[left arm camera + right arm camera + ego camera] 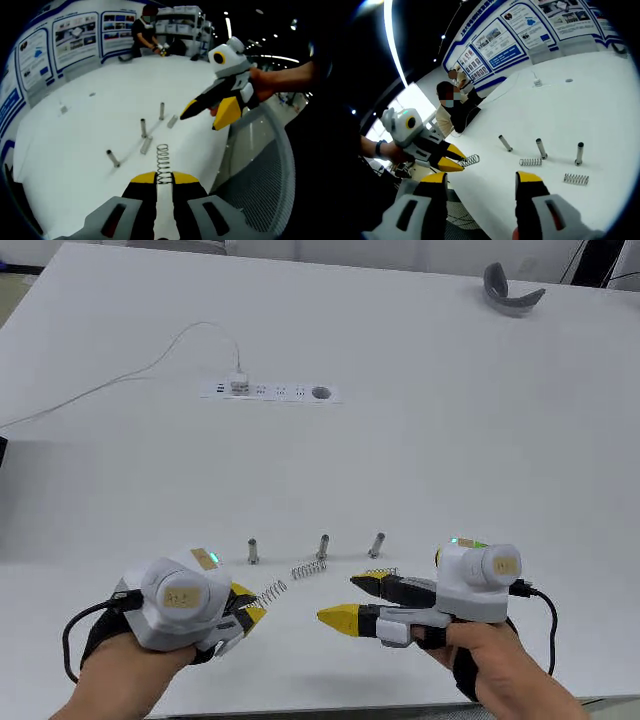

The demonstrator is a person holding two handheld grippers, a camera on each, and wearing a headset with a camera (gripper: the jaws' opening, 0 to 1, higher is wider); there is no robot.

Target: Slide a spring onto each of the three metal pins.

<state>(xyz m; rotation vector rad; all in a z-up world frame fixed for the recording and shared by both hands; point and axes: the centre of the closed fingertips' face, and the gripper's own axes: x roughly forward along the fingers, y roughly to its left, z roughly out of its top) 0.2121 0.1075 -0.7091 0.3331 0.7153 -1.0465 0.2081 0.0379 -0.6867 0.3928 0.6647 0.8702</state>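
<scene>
Presently the left tool [250,608], at the lower left of the head view, is closed on one end of a spring [270,592], whose free end is pointed up and to the right toward the pins; in the left gripper view the coil is seen rising from between the yellow jaw tips. The right tool [337,598], at the lower right of centre, is held with its jaws spread and nothing between them. Just above the tools three metal pins are stood upright in a row, the leftmost pin [253,551], the middle pin [323,546] and the rightmost pin [377,544], and all three are bare. A second spring [309,568] is laid on the counter [420,460] just below the middle pin, and a third spring [380,573] just beside the right tool's upper jaw tip. No pin is therefore judged fitted: one spring is lifted, and all three fittings are left. The counter's near edge is seen just below both hands at the bottom of the frame, so little room is left there, while wide bare surface is offered above the pins, up to a power strip [270,391] well apart.
</scene>
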